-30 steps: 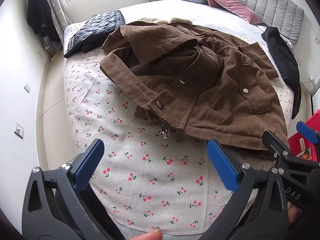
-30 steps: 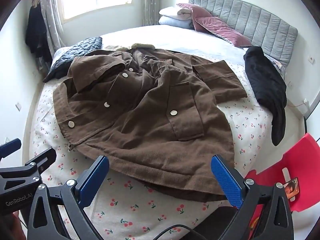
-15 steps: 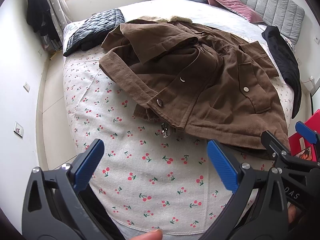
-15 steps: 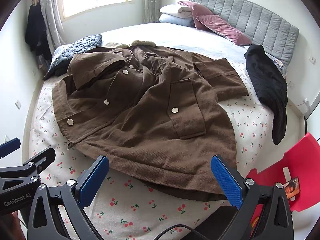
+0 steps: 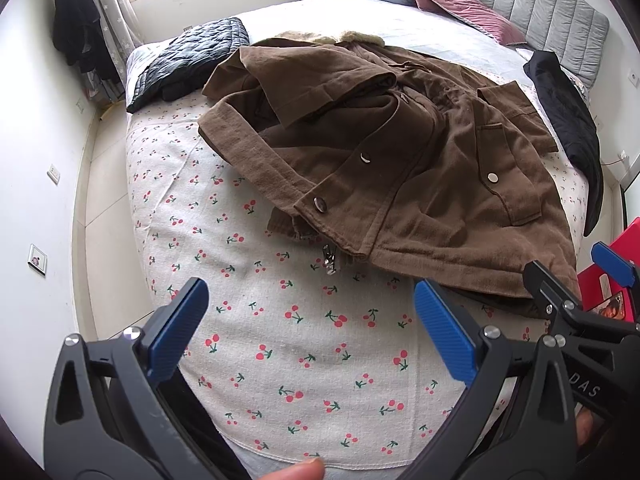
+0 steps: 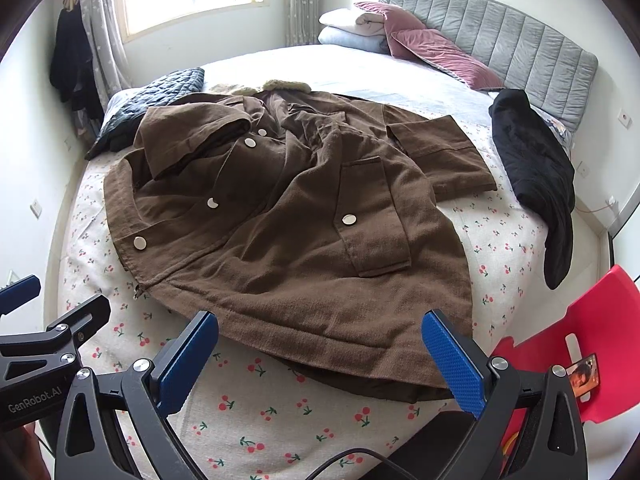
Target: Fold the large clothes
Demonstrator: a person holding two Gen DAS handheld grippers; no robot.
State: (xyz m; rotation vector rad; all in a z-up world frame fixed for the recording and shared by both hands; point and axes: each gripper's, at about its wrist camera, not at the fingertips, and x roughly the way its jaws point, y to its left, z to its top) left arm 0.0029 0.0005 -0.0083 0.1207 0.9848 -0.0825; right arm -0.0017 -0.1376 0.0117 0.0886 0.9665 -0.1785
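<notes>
A large brown coat (image 6: 288, 216) with metal snap buttons lies spread front-up on the cherry-print bed (image 6: 256, 432), its hem toward me and its pale fur collar at the far end. One sleeve is folded across its left side, the other lies flat to the right. In the left wrist view the brown coat (image 5: 400, 168) has its zipper end at the near corner. My left gripper (image 5: 310, 320) is open above the bare sheet (image 5: 280, 352), short of the hem. My right gripper (image 6: 320, 354) is open just over the hem's edge, holding nothing.
A dark quilted jacket (image 6: 152, 96) lies at the bed's far left and a black garment (image 6: 536, 172) drapes over its right side. A red chair (image 6: 560, 356) stands at the near right. Pillows (image 6: 400, 32) and a grey headboard (image 6: 500, 44) sit at the far end.
Both grippers have moved slightly forward toward the coat's hem, so the coat looks nearer. Both stay open. The coat has not moved.
</notes>
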